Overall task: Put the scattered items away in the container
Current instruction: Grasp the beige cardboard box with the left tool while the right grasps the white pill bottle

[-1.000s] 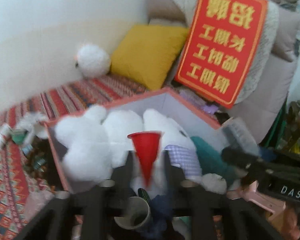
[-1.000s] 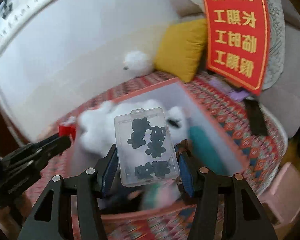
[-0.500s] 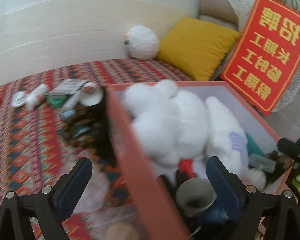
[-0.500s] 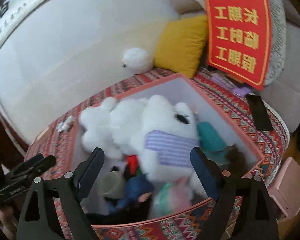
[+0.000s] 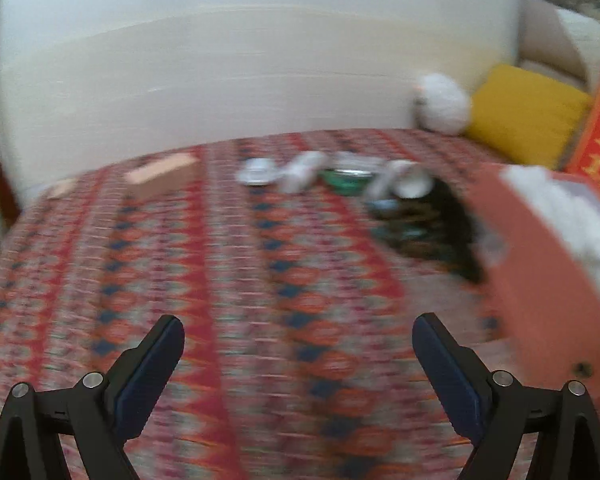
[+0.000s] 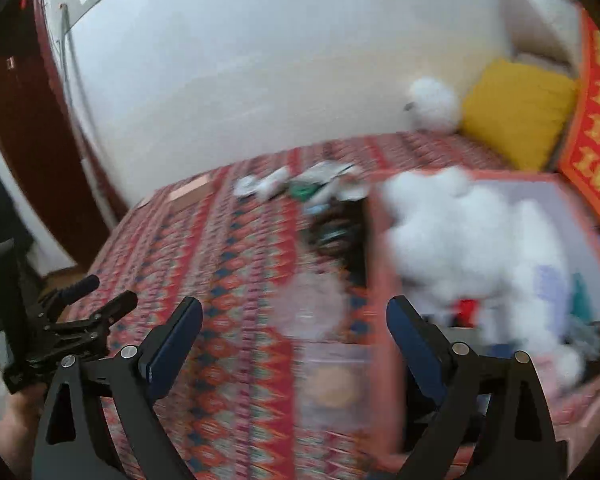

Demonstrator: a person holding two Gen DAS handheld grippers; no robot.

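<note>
Both sets of jaws stand wide apart and empty: the left gripper (image 5: 298, 340) faces the patterned cloth (image 5: 228, 280), the right gripper (image 6: 294, 320) hangs by the orange box's (image 6: 384, 280) near wall. Loose items (image 5: 332, 176) lie blurred in a cluster well beyond, left of the box. They look like small tubes, a white cup and a green tin; light and stiff, perhaps slick, so gripping each across its middle seems safest. A clear soft packet (image 6: 332, 384) lies just beside the box, likely crinkly; pinch an edge
</note>
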